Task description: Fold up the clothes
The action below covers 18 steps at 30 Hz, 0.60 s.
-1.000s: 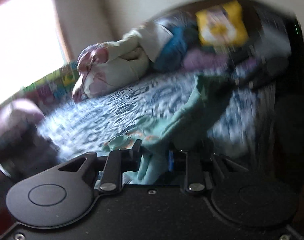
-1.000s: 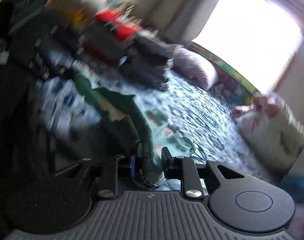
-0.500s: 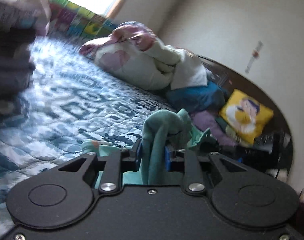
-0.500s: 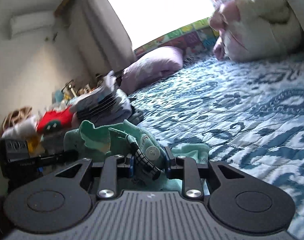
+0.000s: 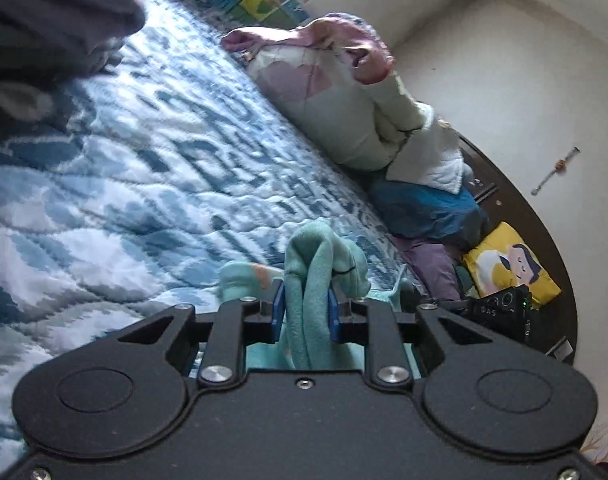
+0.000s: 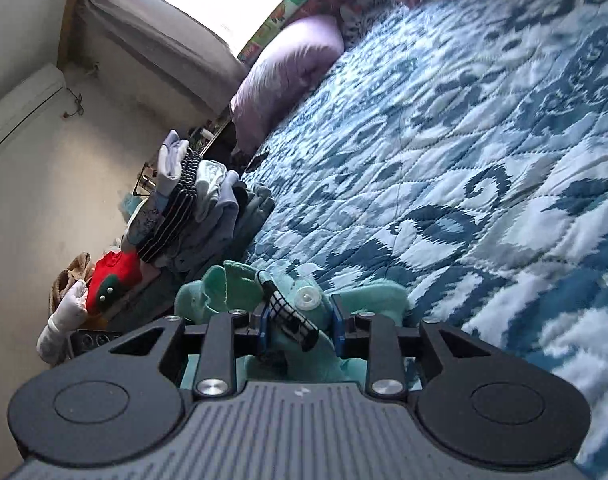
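Two hand-held grippers: both hold parts of one mint-green fleece garment (image 5: pixel 308 264) low over the bed.
Left hand-held gripper (image 5: pixel 305 316): its blue pads are clamped on a bunched fold of the green fleece, which rises in a hump above the fingertips.
Right hand-held gripper (image 6: pixel 299 322): jaws opening, with the garment between them; the left pad touches the cloth, but whether the right pad presses on it I cannot tell.
Garment detail: a white round button (image 6: pixel 306 298) and a black-and-white checked strip (image 6: pixel 291 316) lie between the right fingers.
Bed: a quilted bedspread with a blue-and-white pattern (image 6: pixel 484 160) stretches ahead of both grippers, and the garment's loose edge touches it.
Stack: folded grey, striped and pale clothes (image 6: pixel 195 200) stand piled at the bed's edge, beyond the right gripper.
Pillows: a lilac pillow (image 6: pixel 287 68) lies near the window; a cream and pink bundle of bedding (image 5: pixel 344 92) lies against the wall.
Cushion: a yellow cushion with a cartoon figure (image 5: pixel 508 264) sits beside the dark headboard.
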Motion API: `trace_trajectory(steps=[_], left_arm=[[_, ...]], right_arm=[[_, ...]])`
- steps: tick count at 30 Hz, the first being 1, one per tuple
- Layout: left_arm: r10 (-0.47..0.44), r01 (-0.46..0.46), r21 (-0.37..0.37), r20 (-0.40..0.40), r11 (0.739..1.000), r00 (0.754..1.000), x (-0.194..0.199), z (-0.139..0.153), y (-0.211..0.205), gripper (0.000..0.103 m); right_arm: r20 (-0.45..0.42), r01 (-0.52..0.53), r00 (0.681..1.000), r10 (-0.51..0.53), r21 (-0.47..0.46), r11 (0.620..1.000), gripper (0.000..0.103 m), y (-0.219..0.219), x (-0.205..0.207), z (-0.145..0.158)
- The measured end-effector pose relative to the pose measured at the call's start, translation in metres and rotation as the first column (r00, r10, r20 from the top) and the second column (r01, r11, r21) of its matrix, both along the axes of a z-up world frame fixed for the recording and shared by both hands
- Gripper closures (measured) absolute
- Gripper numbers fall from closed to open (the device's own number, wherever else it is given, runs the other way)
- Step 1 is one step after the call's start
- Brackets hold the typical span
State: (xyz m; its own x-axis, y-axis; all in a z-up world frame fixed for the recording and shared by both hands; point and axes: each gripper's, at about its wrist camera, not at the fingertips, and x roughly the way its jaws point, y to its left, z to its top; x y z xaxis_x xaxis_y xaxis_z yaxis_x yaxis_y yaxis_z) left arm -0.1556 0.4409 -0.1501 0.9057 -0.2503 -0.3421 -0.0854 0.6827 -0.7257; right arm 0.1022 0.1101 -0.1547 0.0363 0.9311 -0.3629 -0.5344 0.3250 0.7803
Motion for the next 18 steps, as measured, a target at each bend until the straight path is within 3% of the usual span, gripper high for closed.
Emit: trace_trajectory(steps=[3, 5, 6, 7, 9, 10, 11, 12, 13, 15, 18], left_arm=[[0.004, -0.003, 0.033, -0.034, 0.999, 0.999, 0.003, -0.004, -0.002, 0.079], [-0.023, 0.023, 0.011, -0.024, 1.0, 0.999, 0.001, -0.003, -0.001, 0.057], [-0.026, 0.026, 0.003, -0.015, 1.0, 1.0, -0.001, -0.002, 0.0, 0.053], [-0.029, 0.029, -0.005, -0.007, 1.0, 1.0, -0.003, -0.001, 0.001, 0.052], [-0.026, 0.026, 0.002, -0.009, 1.0, 1.0, -0.006, -0.001, 0.001, 0.053], [-0.024, 0.024, 0.009, -0.013, 1.0, 1.0, -0.005, -0.001, -0.001, 0.059], [-0.028, 0.028, 0.016, -0.017, 0.999, 0.999, -0.004, -0.002, -0.003, 0.076], [-0.035, 0.036, 0.032, -0.015, 0.999, 0.999, -0.003, -0.002, -0.007, 0.081], [-0.033, 0.033, 0.054, -0.007, 0.998, 0.999, -0.003, -0.001, -0.01, 0.086], [-0.033, 0.029, 0.072, 0.058, 0.997, 0.998, -0.007, 0.007, -0.012, 0.088], [-0.023, 0.015, 0.089, 0.087, 0.996, 0.996, -0.01, 0.014, -0.009, 0.088]], right_arm=[[-0.043, 0.021, 0.999, -0.021, 0.01, 1.0, 0.05, 0.0, 0.009, -0.01], [-0.085, 0.041, 0.996, -0.037, 0.037, 0.998, 0.042, -0.007, 0.012, -0.014], [-0.106, 0.051, 0.993, -0.045, 0.05, 0.997, 0.035, -0.011, 0.013, -0.016], [-0.11, 0.059, 0.993, -0.052, 0.059, 0.997, 0.028, -0.016, 0.013, -0.016], [-0.083, 0.063, 0.995, -0.058, 0.061, 0.996, 0.027, -0.023, 0.008, -0.013], [-0.058, 0.053, 0.997, -0.05, 0.051, 0.997, 0.028, -0.023, 0.003, -0.011], [-0.027, 0.038, 0.999, -0.037, 0.034, 0.999, 0.029, -0.022, -0.004, -0.009], [0.005, 0.023, 1.0, -0.023, 0.017, 1.0, 0.035, -0.02, -0.01, -0.007], [0.036, 0.008, 0.999, -0.008, -0.001, 1.0, 0.05, -0.019, -0.016, -0.005], [0.082, -0.003, 0.997, 0.004, -0.019, 1.0, 0.076, -0.015, -0.027, -0.003], [0.078, 0.01, 0.997, -0.013, 0.047, 0.999, 0.077, -0.018, -0.029, 0.001]])
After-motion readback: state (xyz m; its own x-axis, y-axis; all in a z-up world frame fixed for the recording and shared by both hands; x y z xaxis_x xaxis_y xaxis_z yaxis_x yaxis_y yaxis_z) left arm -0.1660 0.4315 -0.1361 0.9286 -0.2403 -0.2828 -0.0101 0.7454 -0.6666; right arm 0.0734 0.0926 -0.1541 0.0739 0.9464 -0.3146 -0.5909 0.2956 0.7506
